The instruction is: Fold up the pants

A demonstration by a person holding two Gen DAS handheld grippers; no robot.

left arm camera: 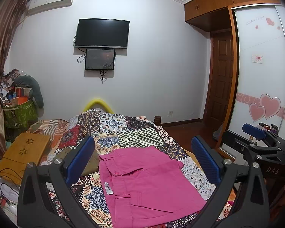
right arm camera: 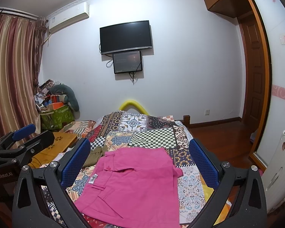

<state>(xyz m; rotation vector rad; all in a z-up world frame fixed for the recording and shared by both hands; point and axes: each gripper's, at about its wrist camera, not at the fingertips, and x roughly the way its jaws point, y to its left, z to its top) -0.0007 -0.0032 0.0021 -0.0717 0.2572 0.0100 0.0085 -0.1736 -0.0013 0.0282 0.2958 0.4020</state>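
A bedroom: the patchwork bedspread [left arm camera: 134, 133] carries folded pink pants [left arm camera: 146, 182], lying flat between the left gripper [left arm camera: 142, 159] fingers, spread wide and empty. From the right wrist, the right gripper [right arm camera: 140, 161] gapes likewise above the pants [right arm camera: 134, 180].

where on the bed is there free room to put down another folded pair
Free: the checkered quilt beyond the pink pants, toward the yellow footboard, and the strip on their right. Crowded: the left, with olive garment and wooden tray.
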